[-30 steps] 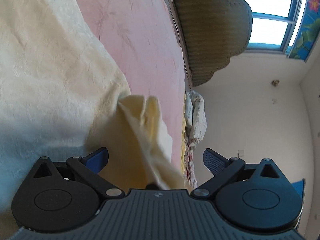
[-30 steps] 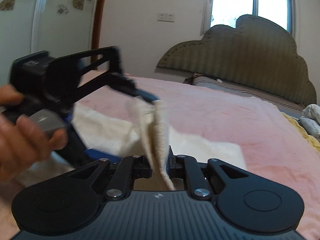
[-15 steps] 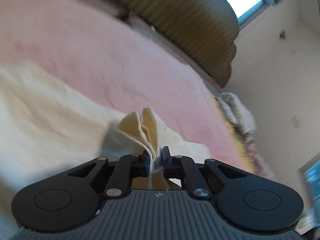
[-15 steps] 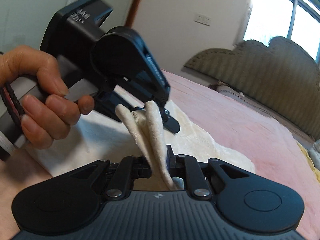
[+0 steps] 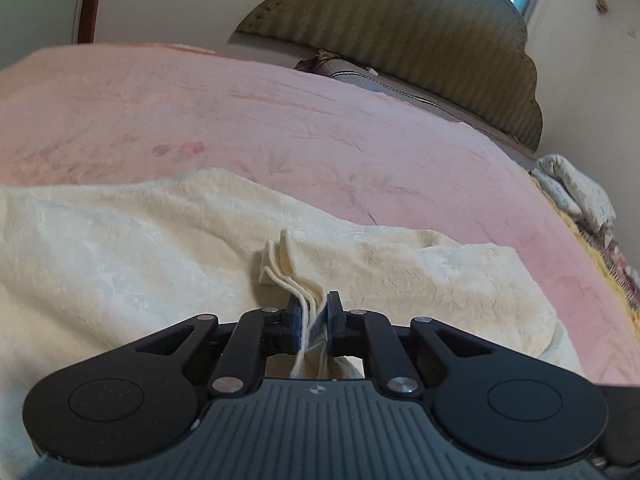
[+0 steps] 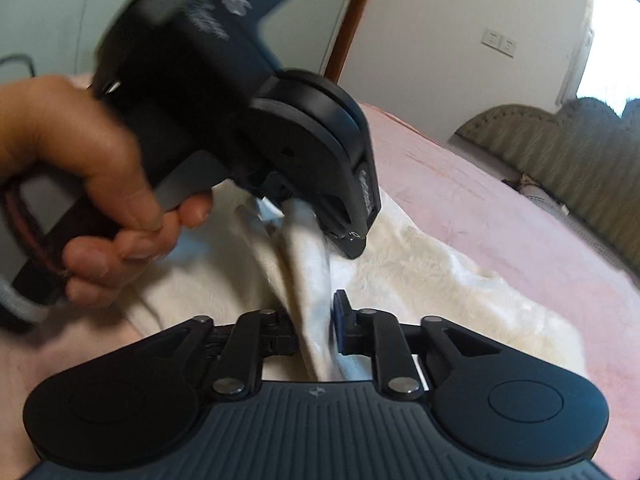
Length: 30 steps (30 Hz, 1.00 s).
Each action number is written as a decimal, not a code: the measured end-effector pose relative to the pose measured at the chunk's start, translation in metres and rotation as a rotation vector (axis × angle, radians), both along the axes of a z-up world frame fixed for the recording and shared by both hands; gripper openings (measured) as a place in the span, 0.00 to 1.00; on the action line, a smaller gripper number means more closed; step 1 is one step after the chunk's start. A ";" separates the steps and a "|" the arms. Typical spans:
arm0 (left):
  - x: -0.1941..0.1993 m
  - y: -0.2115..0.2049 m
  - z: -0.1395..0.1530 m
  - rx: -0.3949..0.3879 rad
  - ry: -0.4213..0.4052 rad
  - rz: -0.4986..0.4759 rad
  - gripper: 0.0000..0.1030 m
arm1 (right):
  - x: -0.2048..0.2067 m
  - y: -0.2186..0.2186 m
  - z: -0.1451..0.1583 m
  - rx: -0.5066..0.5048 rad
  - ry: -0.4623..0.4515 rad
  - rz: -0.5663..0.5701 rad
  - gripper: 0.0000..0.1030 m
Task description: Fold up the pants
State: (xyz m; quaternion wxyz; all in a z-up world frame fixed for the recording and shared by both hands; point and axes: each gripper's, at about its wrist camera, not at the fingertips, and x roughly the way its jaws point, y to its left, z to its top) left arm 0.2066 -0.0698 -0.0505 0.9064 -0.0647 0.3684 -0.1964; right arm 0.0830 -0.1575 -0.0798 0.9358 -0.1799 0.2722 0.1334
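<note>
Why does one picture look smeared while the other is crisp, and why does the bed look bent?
Right wrist view: the hand and the other tool are smeared by motion, and the window glares white. Left wrist view: sharp, with the pink bed bulging from fisheye distortion and the cream pants evenly lit.

— Inspector: You are working in a home bedroom. The pink bedspread (image 5: 320,128) covers a wide bed, and a scalloped padded headboard (image 5: 420,40) stands against the wall.

— Operator: Anything else to confirm that?

— Inspector: You have a daylit window (image 6: 612,40) beside the headboard, a pair of wall switches (image 6: 498,42), a wooden door frame (image 6: 352,28) and crumpled bedding (image 5: 576,188) at the bed's edge.
</note>
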 end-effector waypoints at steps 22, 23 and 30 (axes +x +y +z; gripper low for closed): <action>-0.017 -0.021 0.047 0.182 -0.201 -0.006 0.52 | -0.025 -0.151 0.028 0.147 0.058 -0.382 0.24; -0.015 -0.031 0.049 0.175 -0.190 -0.058 0.55 | -0.019 -0.155 0.022 0.195 0.071 -0.360 0.24; -0.013 -0.097 0.031 0.231 -0.211 -0.293 0.69 | -0.010 -0.152 0.022 0.249 0.104 -0.385 0.25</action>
